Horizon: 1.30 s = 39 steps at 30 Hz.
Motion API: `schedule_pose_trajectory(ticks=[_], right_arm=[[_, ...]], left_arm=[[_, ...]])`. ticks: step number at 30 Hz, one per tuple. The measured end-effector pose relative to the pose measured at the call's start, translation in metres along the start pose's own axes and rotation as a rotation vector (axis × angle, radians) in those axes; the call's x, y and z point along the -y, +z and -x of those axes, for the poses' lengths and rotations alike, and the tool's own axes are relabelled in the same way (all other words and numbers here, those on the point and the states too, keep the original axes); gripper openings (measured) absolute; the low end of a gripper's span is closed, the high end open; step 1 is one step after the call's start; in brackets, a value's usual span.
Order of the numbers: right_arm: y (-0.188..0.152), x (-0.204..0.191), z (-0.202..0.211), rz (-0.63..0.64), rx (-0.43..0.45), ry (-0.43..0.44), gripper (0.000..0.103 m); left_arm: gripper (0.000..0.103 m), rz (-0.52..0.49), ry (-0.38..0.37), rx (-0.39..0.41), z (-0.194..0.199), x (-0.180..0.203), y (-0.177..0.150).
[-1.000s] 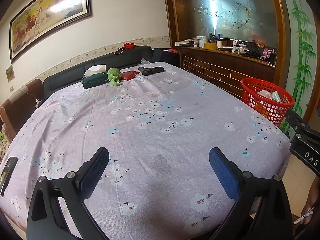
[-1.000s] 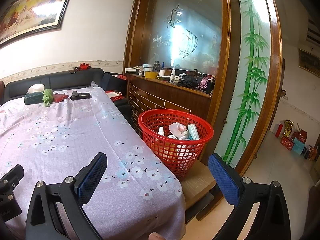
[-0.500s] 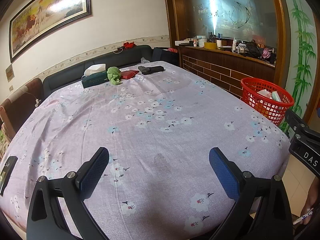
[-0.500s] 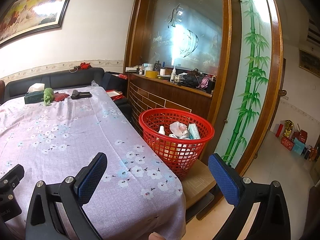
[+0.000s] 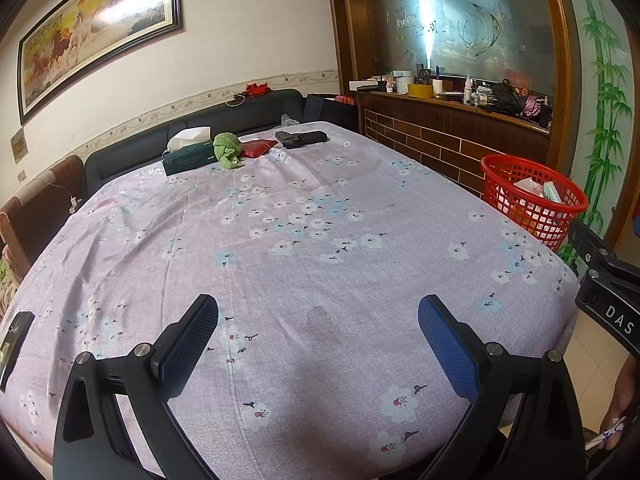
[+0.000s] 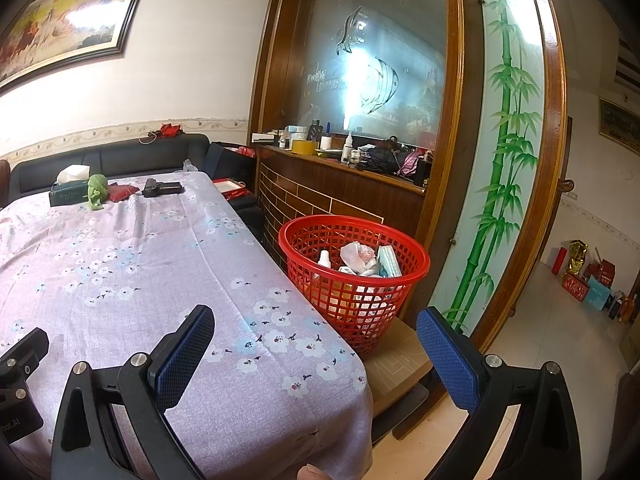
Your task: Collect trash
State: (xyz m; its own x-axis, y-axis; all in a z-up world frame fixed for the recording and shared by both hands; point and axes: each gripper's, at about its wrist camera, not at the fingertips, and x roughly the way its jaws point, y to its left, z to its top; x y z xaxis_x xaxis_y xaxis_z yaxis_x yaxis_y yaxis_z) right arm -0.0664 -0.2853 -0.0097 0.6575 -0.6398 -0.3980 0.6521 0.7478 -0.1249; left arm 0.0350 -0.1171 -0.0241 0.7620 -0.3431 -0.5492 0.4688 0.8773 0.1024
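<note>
- Barely a shift since a second ago: both grippers sit where they were, and the red basket (image 6: 354, 276) has only slid a touch in the right wrist view.
- Left gripper (image 5: 318, 334) hovers over the near end of the table (image 5: 304, 248), blue pads spread wide, nothing between them.
- Right gripper (image 6: 316, 344) is just as wide apart and empty too, hanging over the table's near right corner, with the basket just beyond its gap.
- A fingertip (image 6: 314, 472) peeks in at the bottom edge of the right wrist view.
- A dark flat device (image 5: 14, 344) lies at the table's near left edge.
- The floral cloth over the middle of the table carries nothing.
- There's the basket, beside the table's right edge on a low wooden stool (image 6: 400, 360), touching neither cloth nor gripper; inside sit a white bottle (image 6: 325, 258), crumpled wrappers (image 6: 358, 258) and a pale blue pack (image 6: 390, 262).
- Far end of the table: a green tissue box (image 5: 188, 156), a green crumpled cloth (image 5: 227, 150) just beside it, a red pouch (image 5: 258, 147), then a black object (image 5: 301, 138).
- Behind the table runs a dark sofa (image 5: 160, 140), with a framed painting (image 5: 96, 24) on the wall above.
</note>
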Motion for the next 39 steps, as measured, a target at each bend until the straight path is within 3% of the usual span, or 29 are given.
schedule_pose_trajectory(ticks=[19, 23, 27, 32, 36, 39], right_arm=[[0.0, -0.006, -0.004, 0.009, -0.007, 0.016, 0.103], [0.009, -0.016, -0.01, 0.03, -0.005, 0.057, 0.103], [0.025, -0.044, -0.033, 0.074, -0.098, 0.184, 0.103], [0.038, -0.099, -0.062, 0.136, -0.246, 0.36, 0.103], [0.041, -0.148, -0.078, 0.197, -0.3, 0.427, 0.102], [0.039, -0.186, -0.098, 0.22, -0.4, 0.478, 0.102]], left_arm=[[0.1, 0.024, -0.009, -0.019, -0.003, -0.005, -0.003], [0.1, 0.062, 0.025, -0.025, -0.006, -0.023, -0.003], [0.1, 0.137, 0.063, -0.047, -0.009, -0.06, 0.003], [0.1, 0.211, 0.131, -0.143, -0.025, -0.117, 0.004], [0.1, 0.331, 0.097, -0.233, -0.042, -0.165, -0.002], [0.1, 0.364, 0.094, -0.295, -0.056, -0.189, -0.007]])
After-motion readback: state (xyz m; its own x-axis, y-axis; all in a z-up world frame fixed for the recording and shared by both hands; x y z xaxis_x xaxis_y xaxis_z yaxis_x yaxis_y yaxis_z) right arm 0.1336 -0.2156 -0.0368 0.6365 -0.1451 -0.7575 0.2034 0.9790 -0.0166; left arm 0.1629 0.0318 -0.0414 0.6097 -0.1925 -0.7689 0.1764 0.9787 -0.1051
